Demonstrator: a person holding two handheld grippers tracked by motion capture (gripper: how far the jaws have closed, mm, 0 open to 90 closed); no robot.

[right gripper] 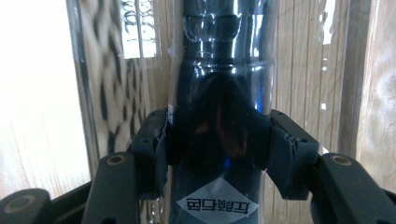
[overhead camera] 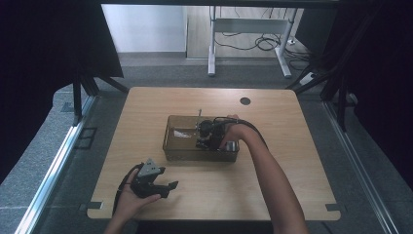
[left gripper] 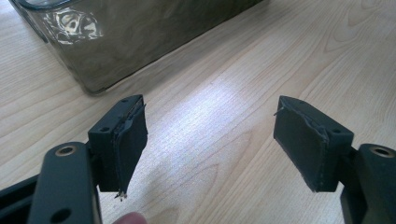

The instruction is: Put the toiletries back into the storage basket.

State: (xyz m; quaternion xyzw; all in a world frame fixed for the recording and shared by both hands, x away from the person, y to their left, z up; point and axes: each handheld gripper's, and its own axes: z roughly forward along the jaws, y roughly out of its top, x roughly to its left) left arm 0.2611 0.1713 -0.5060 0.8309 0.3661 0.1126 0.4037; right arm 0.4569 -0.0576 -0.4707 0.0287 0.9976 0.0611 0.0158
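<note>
At frame center, your right gripper (right gripper: pixel 217 140) clamps a dark bottle (right gripper: pixel 219 84) inside the clear bin (overhead camera: pixel 170 146); your left gripper (left gripper: pixel 210 140), lower left, gapes empty.

A glossy dark bottle (right gripper: pixel 219 93) sits in a clear smoky plastic bin (overhead camera: pixel 195 155) on a matt, pale wood-grain table (overhead camera: pixel 272 190), between matt black pads (right gripper: pixel 159 144).

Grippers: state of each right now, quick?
Left gripper: open, nothing between the jaws, over the table.
Right gripper: closed on the dark bottle inside the clear bin.
</note>
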